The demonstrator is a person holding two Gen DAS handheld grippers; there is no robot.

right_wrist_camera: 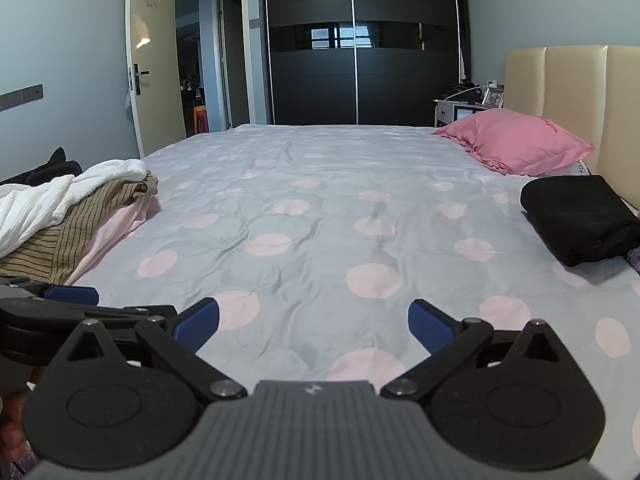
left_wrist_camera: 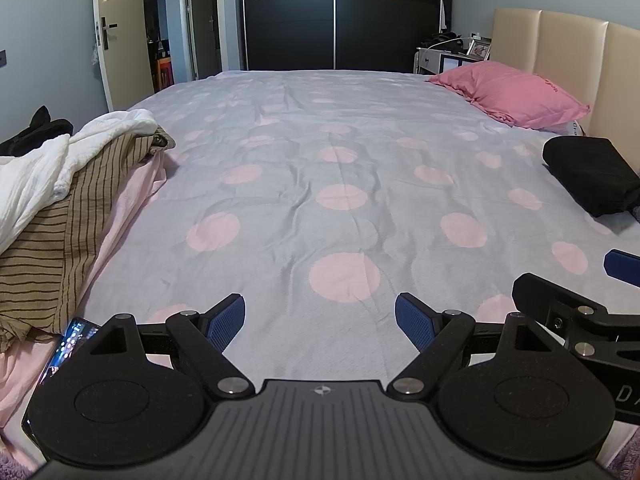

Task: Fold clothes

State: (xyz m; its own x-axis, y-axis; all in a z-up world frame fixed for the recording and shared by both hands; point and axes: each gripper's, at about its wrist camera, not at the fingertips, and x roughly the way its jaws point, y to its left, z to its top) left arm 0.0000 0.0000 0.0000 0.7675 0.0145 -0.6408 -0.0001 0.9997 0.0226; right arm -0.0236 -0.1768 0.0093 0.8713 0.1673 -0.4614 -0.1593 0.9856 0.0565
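Two hand-held tools hover side by side over the near edge of a bed point(left_wrist_camera: 344, 184) dressed in a grey sheet with pink dots. The left tool point(left_wrist_camera: 320, 322) has its blue-padded fingers point(left_wrist_camera: 226, 320) spread wide with nothing between them; only sheet shows in the gap. The right tool point(right_wrist_camera: 314, 326) is spread just as wide and equally empty, and it appears again at the right edge of the left wrist view, close alongside its partner.

The clothes lie in two places. Ahead and to the left of both tools sits an unfolded heap point(left_wrist_camera: 68, 200): a white garment point(right_wrist_camera: 52, 200) on top, a tan striped garment point(left_wrist_camera: 48, 256) beneath it, and a pale pink garment point(left_wrist_camera: 132, 200) at the bottom, spilling toward the middle of the bed. Ahead and to the right, well apart from the heap, a black folded garment point(right_wrist_camera: 580, 220) rests near the cream headboard point(right_wrist_camera: 576, 96), just this side of a pink pillow point(left_wrist_camera: 516, 92).

A phone point(left_wrist_camera: 66, 346) with a lit screen lies just left of the left tool, partly hidden behind its body. Beyond the far side of the bed stand a dark sliding wardrobe point(right_wrist_camera: 360, 64) and an open door point(right_wrist_camera: 148, 64).
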